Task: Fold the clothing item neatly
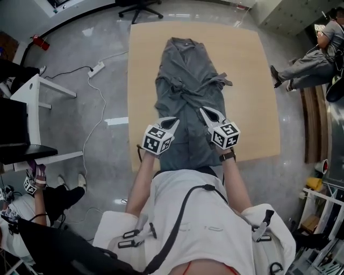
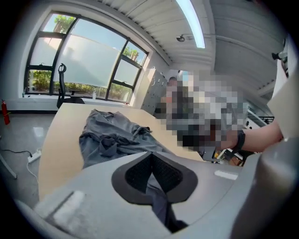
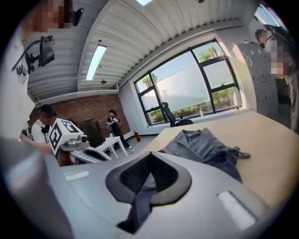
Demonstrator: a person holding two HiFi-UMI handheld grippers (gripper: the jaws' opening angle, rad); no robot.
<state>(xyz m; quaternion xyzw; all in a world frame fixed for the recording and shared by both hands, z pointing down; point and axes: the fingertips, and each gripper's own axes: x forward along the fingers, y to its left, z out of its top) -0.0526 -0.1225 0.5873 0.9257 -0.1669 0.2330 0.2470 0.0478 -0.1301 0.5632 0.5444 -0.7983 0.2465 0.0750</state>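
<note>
A grey long-sleeved garment (image 1: 188,91) lies lengthwise on the light wooden table (image 1: 145,53), collar at the far end, sleeves crossed over its middle, hem hanging over the near edge. My left gripper (image 1: 173,122) is shut on the garment's near left part; grey cloth (image 2: 156,198) is pinched between its pads. My right gripper (image 1: 204,111) is shut on the near right part, with a strip of cloth (image 3: 140,203) caught between its pads. Both grippers sit side by side above the lower half of the garment (image 2: 112,135), which stretches away from them (image 3: 201,147).
A person sits to the right of the table (image 1: 317,56). An office chair (image 1: 141,7) stands beyond the far edge. White desks (image 1: 37,96) and a power strip with cable (image 1: 97,69) are on the floor at left. Another person (image 1: 21,204) is at lower left.
</note>
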